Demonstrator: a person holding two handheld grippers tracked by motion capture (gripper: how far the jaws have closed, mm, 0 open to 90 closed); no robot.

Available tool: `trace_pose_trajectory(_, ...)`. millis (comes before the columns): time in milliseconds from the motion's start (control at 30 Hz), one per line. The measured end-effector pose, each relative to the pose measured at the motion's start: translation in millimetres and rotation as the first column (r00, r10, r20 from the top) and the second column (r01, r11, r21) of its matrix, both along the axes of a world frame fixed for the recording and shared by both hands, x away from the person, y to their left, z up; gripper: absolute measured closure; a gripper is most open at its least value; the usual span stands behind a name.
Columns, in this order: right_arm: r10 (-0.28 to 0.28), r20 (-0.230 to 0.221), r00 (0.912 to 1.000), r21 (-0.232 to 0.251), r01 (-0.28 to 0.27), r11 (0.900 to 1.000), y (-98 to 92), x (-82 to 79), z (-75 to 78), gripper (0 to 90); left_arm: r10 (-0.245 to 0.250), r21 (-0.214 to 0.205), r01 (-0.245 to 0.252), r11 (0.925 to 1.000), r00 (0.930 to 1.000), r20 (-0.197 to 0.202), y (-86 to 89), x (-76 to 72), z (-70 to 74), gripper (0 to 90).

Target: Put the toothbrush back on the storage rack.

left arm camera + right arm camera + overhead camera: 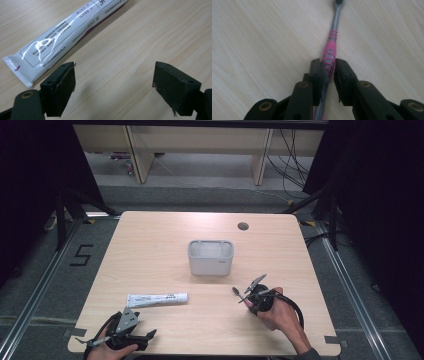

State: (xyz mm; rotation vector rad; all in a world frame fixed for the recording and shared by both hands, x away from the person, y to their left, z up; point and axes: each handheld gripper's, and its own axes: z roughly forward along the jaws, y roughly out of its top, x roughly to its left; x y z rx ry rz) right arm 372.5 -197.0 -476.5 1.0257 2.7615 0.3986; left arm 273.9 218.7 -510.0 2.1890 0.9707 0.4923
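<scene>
The right hand-held gripper (329, 72) is closed on the toothbrush (331, 51) handle. The left hand-held gripper (113, 85) is wide open and empty. The thin handle could turn or slip out when lifted

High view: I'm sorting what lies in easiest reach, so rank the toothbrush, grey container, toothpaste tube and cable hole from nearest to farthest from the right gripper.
1. Toothbrush: between the right gripper's jaws, near right.
2. Grey container: table centre, beyond the gripper.
3. Toothpaste tube: lying flat, off to the left.
4. Cable hole: at the far edge.
The last two are close to call.
</scene>
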Motion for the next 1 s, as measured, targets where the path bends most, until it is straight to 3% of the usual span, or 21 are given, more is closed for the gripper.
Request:
trace_pose_trajectory(33,0.026,0.003,0.9997,-0.009,-0.026,0.9996,-0.7,1.8,-0.2,77.9,0.003,0.005,-0.003,1.0000,1.0000,0.003,0.2,0.3,0.0,17.7)
trace_pose_trajectory(133,0.015,-0.009,0.9998,-0.017,-0.016,0.9997,0.1,1.4,0.2,78.2,0.005,-0.005,-0.005,1.0000,1.0000,0.001,-0.2,-0.2,0.0,17.7)
trace_pose_trajectory(233,0.028,-0.014,0.9995,-0.035,-0.029,0.9990,1.5,2.6,1.1,78.2,0.000,0.000,0.000,1.0000,1.0000,0.001,-0.1,0.0,0.0,17.7)
trace_pose_trajectory(300,0.055,-0.016,0.9984,-0.050,-0.056,0.9972,2.7,5.1,1.3,78.2,0.009,-0.023,-0.008,0.9997,1.0000,0.004,-1.6,-0.4,-0.8,17.7)
trace_pose_trajectory(533,0.068,-0.049,0.9965,-0.111,-0.073,0.9912,8.4,9.8,1.0,80.1,0.008,-0.023,-0.008,0.9997,1.0000,0.004,-1.6,-0.5,-0.8,17.7)
trace_pose_trajectory(667,0.085,-0.061,0.9945,-0.120,-0.092,0.9885,11.6,11.1,1.0,83.0,0.009,-0.017,-0.009,0.9998,1.0000,-0.001,-1.5,-0.8,0.0,17.7)
trace_pose_trajectory(833,0.094,-0.047,0.9945,-0.113,-0.098,0.9887,12.7,10.2,5.6,83.3,0.011,-0.025,-0.011,0.9996,0.9999,0.002,-1.5,-0.7,-0.7,17.7)
trace_pose_trajectory(967,0.124,-0.029,0.9919,-0.083,-0.126,0.9885,11.3,7.9,14.4,83.4,0.007,-0.016,-0.007,0.9998,1.0000,-0.001,-1.5,-0.7,-0.2,17.7)
trace_pose_trajectory(1000,0.111,-0.019,0.9937,-0.068,-0.112,0.9914,10.4,5.8,21.3,83.4,0.008,-0.017,-0.008,0.9998,1.0000,-0.001,-1.5,-0.8,-0.1,17.7)
